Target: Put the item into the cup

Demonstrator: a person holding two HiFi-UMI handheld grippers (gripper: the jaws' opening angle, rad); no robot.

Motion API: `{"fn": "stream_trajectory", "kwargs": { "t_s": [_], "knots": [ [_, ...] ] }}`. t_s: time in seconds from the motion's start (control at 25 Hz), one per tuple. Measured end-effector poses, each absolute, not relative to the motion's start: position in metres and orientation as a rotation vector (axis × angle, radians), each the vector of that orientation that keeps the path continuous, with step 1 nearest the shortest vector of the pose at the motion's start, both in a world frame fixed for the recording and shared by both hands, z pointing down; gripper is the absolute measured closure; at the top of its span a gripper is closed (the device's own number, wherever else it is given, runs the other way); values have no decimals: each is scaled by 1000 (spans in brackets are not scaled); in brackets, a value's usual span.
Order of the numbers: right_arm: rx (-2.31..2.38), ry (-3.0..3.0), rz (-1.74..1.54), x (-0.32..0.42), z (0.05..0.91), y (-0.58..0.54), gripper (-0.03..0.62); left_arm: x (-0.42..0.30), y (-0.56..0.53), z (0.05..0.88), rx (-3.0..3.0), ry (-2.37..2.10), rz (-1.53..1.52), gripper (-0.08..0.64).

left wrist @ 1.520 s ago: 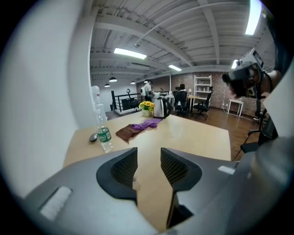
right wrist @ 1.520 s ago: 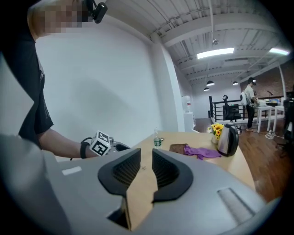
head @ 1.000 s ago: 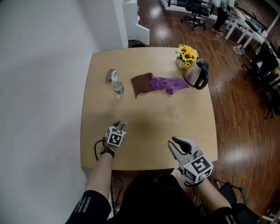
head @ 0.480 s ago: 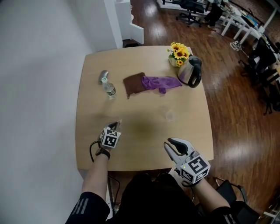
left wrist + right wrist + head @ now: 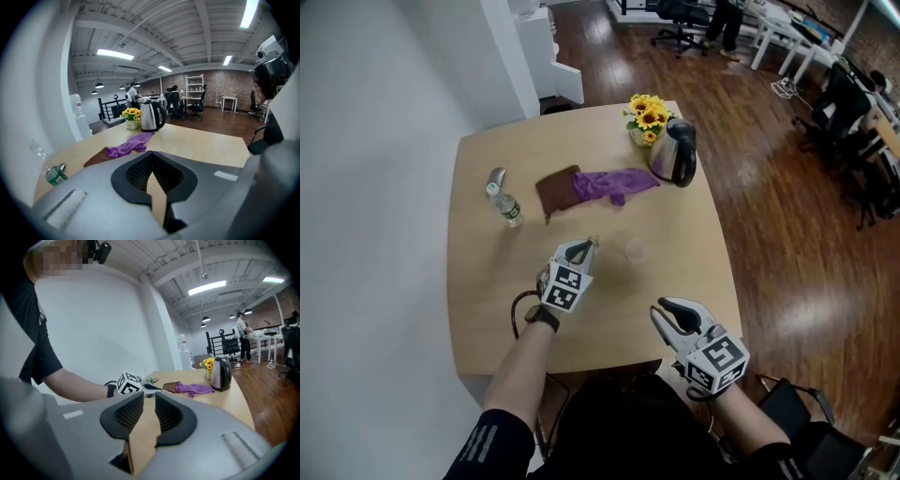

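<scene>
Clear cup (image 5: 635, 249) is faced from 9 o'clock by the left gripper (image 5: 589, 246), jaws together, presumably for delivery; the right gripper (image 5: 659, 312) is held idle, jaws apart, at 5 o'clock.

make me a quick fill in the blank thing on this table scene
1. The purple cloth lies between the brown cloth and the ____.
2. The flowers are ____ in colour.
3. Of the left gripper and the right gripper, the ____ one has its fingers apart.
Missing words: kettle; yellow; right.
</scene>
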State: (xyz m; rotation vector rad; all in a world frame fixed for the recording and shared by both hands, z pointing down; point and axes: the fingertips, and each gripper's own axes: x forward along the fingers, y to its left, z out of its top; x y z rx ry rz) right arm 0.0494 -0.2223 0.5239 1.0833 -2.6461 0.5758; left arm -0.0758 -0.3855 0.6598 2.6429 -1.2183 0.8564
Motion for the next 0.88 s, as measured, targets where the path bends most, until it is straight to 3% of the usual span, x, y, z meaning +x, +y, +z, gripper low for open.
{"fn": "stream_trajectory", "kwargs": {
  "t_s": [0.24,0.6,0.88],
  "knots": [
    [1156,-2617,614,90,529,-217,503,4,-390,672,2709,-1065,985,565],
    [1221,-2586,666,131,540,-213,503,52,-378,723,2723,-831,1317,560],
    [1230,-2587,672,146,541,-217,503,56,-376,733,2686,-765,1398,445]
  ]
}}
